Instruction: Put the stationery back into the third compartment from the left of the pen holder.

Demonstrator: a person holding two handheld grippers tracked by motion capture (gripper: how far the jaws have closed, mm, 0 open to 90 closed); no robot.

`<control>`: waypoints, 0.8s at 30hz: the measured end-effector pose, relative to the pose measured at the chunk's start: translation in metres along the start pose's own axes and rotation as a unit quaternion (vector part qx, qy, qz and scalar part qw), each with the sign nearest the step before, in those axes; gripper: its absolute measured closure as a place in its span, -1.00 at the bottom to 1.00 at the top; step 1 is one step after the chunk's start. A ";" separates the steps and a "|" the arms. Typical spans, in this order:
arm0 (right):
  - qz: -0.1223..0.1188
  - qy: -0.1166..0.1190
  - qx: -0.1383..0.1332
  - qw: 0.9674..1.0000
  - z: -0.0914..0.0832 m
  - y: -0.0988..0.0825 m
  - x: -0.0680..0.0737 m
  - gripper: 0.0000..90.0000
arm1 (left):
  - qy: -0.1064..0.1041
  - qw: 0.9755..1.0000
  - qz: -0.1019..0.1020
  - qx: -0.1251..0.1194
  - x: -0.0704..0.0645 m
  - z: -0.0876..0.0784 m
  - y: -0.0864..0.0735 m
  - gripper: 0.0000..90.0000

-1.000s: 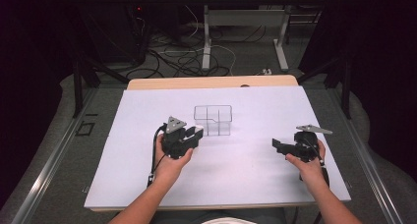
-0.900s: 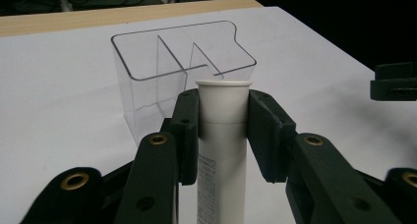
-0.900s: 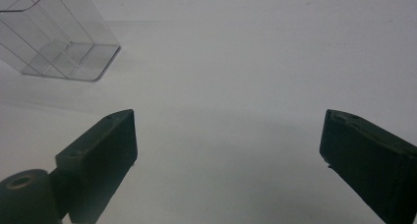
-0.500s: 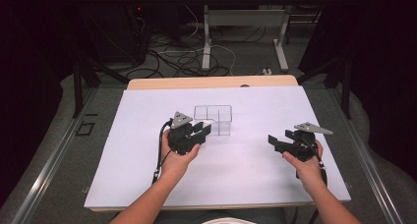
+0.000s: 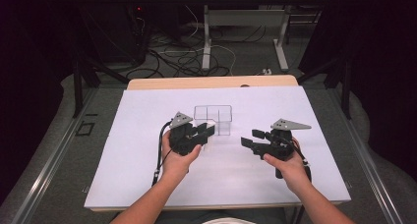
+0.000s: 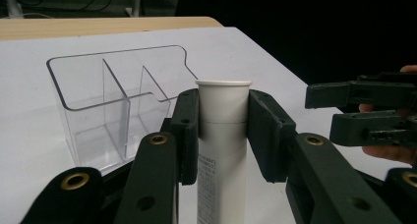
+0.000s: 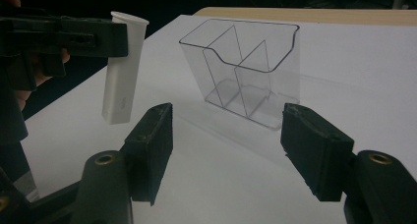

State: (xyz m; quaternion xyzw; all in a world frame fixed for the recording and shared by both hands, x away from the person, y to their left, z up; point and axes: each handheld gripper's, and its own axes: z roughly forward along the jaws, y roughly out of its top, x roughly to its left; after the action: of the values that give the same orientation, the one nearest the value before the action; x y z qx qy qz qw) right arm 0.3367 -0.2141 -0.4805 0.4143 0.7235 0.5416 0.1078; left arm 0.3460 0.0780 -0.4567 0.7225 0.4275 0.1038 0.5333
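Observation:
A white tube [image 6: 222, 135] stands upright between the pads of my left gripper [image 6: 223, 130], which is shut on it just below its top rim. From the right gripper view the same tube [image 7: 123, 71] hangs clear of the table. A clear plastic organizer [image 5: 212, 117] with three compartments stands just beyond the left gripper [image 5: 209, 131]. My right gripper [image 5: 252, 138] is to the right of it and points left toward the tube. Its jaws have just been closing, but they stand apart around nothing in the right gripper view [image 7: 226, 135].
A white sheet [image 5: 147, 160] covers the table, with a wooden edge [image 5: 211, 81] at the far side. Cables [image 5: 187, 57] and table legs lie on the floor beyond. The organizer [image 7: 246, 71] holds nothing.
My right gripper has moved left toward the middle of the table and risen a little. The left gripper has stayed about where it was, still holding the tube.

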 end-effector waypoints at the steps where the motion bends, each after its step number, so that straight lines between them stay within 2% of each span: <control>1: -0.006 -0.002 0.001 1.000 0.002 0.000 0.000 -0.19 | -0.005 1.000 -0.005 -0.001 0.000 0.002 0.001 0.48; 3: -0.015 -0.009 0.005 1.000 0.005 0.001 -0.001 -0.19 | -0.008 1.000 0.000 -0.002 0.001 0.009 0.006 0.48; 10: 0.000 -0.028 -0.005 1.000 0.003 -0.004 -0.015 -0.19 | -0.007 1.000 0.014 -0.010 -0.003 0.038 0.033 0.48; 11: 0.003 -0.030 -0.004 1.000 0.002 -0.006 -0.017 -0.20 | -0.009 1.000 0.009 -0.012 -0.003 0.043 0.036 0.48; 15: 0.010 -0.035 -0.004 0.999 0.001 -0.009 -0.025 -0.28 | -0.008 0.999 0.029 -0.021 -0.005 0.060 0.046 0.48; 17: 0.008 -0.042 -0.001 0.999 0.001 -0.011 -0.027 -0.30 | -0.001 0.999 0.035 -0.028 -0.006 0.069 0.050 0.48; 24: 0.005 -0.042 0.004 0.999 0.002 -0.014 -0.029 -0.33 | 0.026 0.997 0.045 -0.051 0.002 0.090 0.052 0.48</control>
State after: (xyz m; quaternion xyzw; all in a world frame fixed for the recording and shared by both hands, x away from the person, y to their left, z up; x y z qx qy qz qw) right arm 0.3492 -0.2343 -0.5016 0.4409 0.7180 0.5218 0.1334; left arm 0.4282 0.0150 -0.4492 0.7097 0.4025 0.1681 0.5533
